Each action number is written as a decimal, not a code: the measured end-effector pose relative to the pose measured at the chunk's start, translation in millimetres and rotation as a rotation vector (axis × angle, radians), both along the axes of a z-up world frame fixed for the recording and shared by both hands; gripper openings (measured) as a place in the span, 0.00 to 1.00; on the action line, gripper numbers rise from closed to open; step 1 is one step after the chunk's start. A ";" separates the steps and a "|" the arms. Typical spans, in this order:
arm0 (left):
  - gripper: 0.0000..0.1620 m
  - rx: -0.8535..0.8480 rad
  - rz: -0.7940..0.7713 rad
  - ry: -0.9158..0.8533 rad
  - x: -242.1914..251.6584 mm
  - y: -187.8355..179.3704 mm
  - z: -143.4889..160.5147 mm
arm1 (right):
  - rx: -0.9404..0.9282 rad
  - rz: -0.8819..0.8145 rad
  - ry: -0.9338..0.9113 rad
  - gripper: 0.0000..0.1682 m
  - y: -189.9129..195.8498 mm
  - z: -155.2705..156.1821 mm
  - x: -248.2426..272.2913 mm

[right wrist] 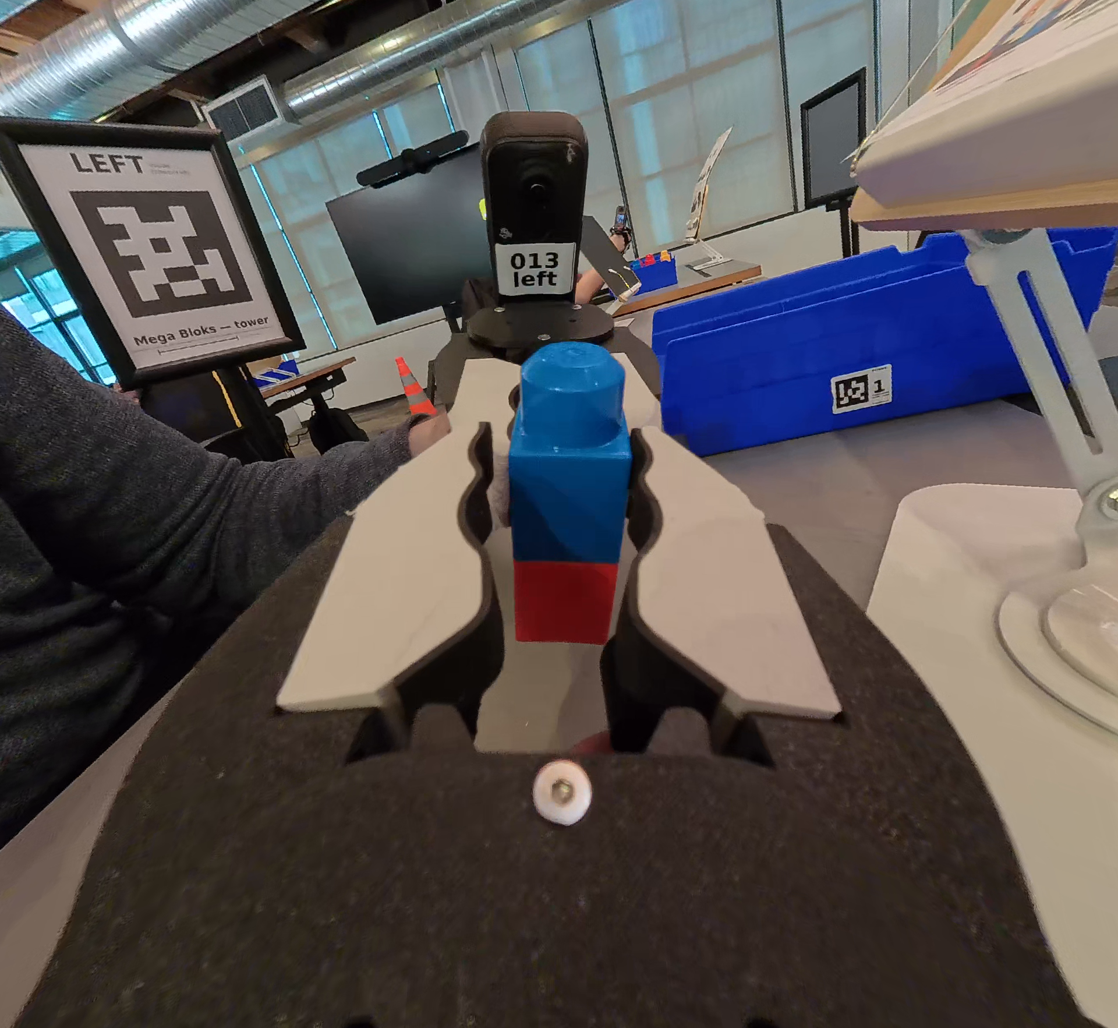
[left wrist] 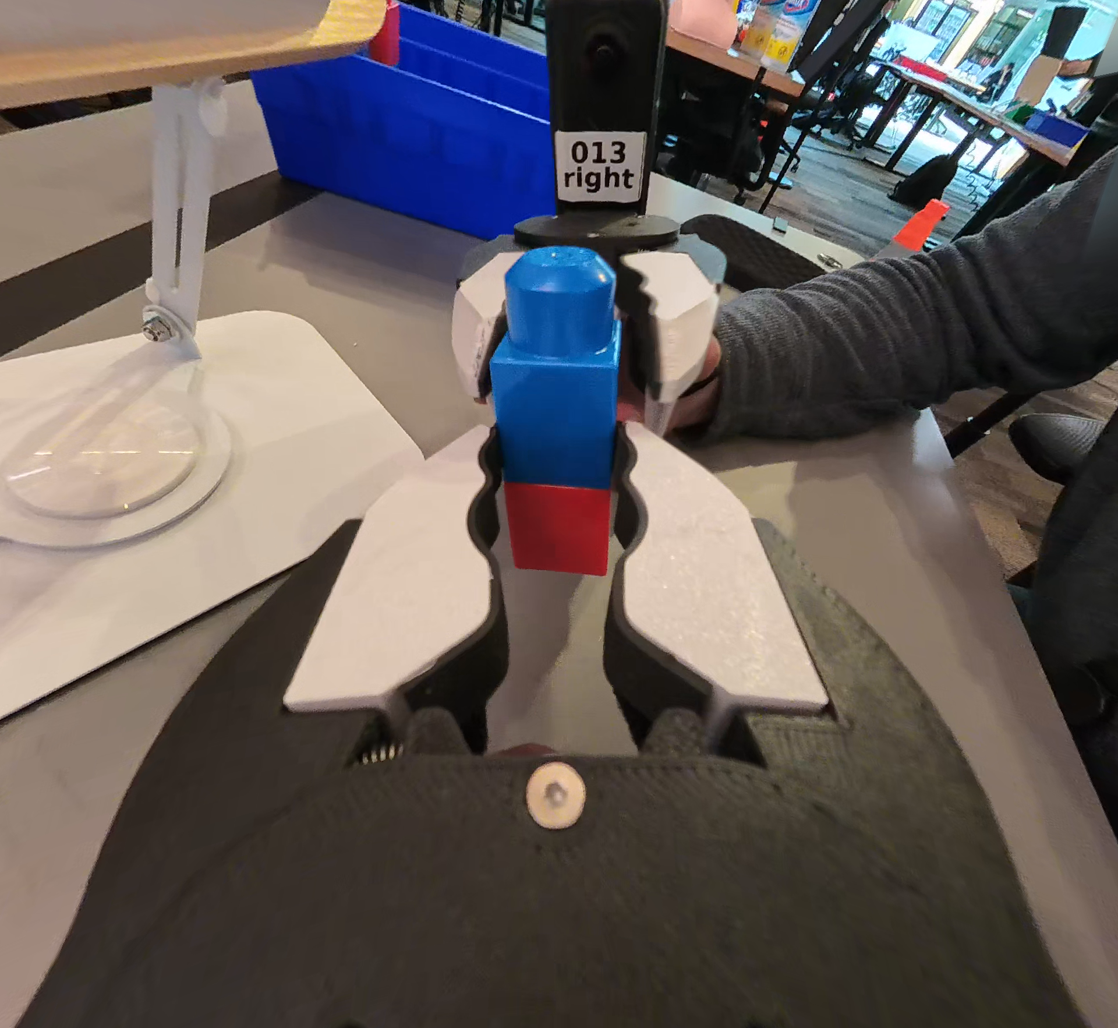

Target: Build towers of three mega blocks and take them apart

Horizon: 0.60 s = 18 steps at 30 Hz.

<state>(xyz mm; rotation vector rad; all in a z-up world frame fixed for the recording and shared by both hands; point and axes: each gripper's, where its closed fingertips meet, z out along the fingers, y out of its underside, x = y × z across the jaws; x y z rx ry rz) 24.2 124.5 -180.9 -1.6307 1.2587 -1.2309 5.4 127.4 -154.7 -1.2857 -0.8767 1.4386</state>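
Stack: a blue block (left wrist: pixel 553 412) is pressed onto a red block (left wrist: pixel 559 527), and the stack is held up in the air above the grey counter (left wrist: pixel 387 285). No third block is seen on it.

Long axis: the stack stands upright, stud on top, red block at the bottom.

Left gripper (left wrist: pixel 553 454): its fingers are clenched on the stack. The tips are seen pressed to both sides of the blue block, low down, just above the join with the red one.

Right gripper (right wrist: pixel 565 490): its fingers are clenched on the blue block too, from the far side — the two grippers face each other with the stack between them.

Red block: it hangs below both pairs of fingertips and sits between the wider parts of the fingers. It cannot be told if it is touched there.

Which gripper is nearer: neither — the stack is held the same way by both.

Coming move, as a guess: one grip may have to be moved to the red block if the stack is to be pulled apart, and the pull would go up and down along the stack.

Bin: a blue bin (right wrist: pixel 847 345) is set on the counter near by.

Stand: a white stand (left wrist: pixel 175 248) is set just beside the bin.
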 end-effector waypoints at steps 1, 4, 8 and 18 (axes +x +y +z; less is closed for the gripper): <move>0.21 -0.002 -0.003 -0.002 0.6 -0.9 0.6 | -0.004 0.003 -0.002 0.23 0.2 -0.4 -0.2; 0.21 0.009 -0.006 0.017 2.2 -2.6 -0.9 | -0.007 0.006 -0.021 0.21 -0.3 -2.5 -2.1; 0.21 0.009 0.001 0.018 2.5 -1.8 -1.1 | -0.009 0.002 -0.026 0.21 0.1 -2.9 -1.8; 0.27 0.175 0.170 0.068 -49.8 21.9 42.8 | -0.030 0.008 0.004 0.21 2.5 -0.8 2.6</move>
